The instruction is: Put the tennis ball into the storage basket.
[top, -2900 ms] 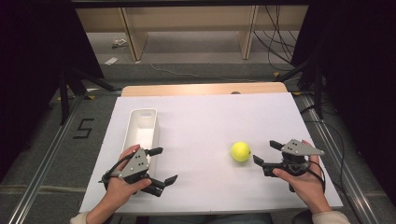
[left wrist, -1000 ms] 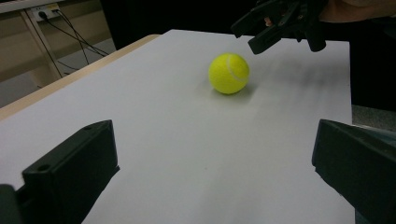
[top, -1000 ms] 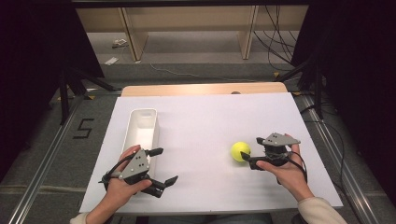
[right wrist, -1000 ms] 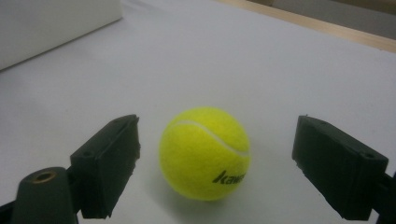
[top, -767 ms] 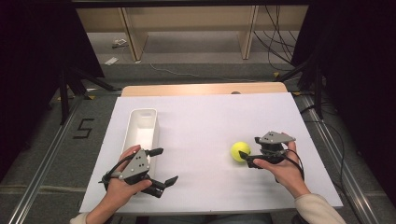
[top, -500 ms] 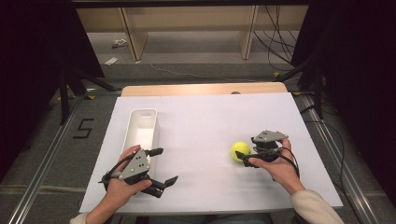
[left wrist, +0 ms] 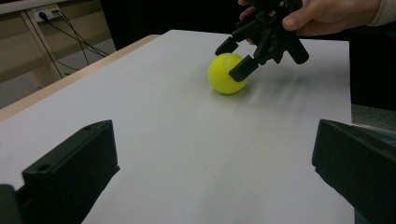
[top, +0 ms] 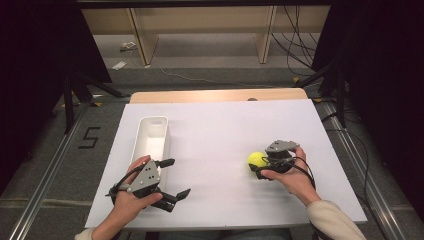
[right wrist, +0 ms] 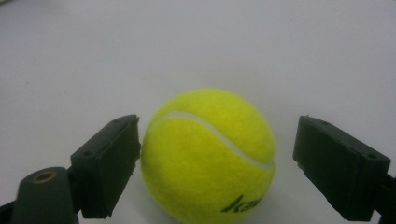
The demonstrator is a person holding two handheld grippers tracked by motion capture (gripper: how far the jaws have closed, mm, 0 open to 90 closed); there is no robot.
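- Right gripper (top: 259, 168): jaws spread, straddling the tennis ball (top: 256, 159); one jaw just beside it, the other apart.
- Tennis ball: on the counter (top: 220, 130), between those jaws.
- Left gripper (top: 172, 178): jaws spread, empty, well apart from the ball; white bin (top: 151, 137) just ahead.

white tray (top: 151, 137) on table's left; white tabletop (top: 220, 130); wooden shelf (top: 200, 30) behind

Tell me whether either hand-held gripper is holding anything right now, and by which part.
Nothing is held. The right hand-held gripper is open around the tennis ball, one jaw close, one apart. The left hand-held gripper is open.
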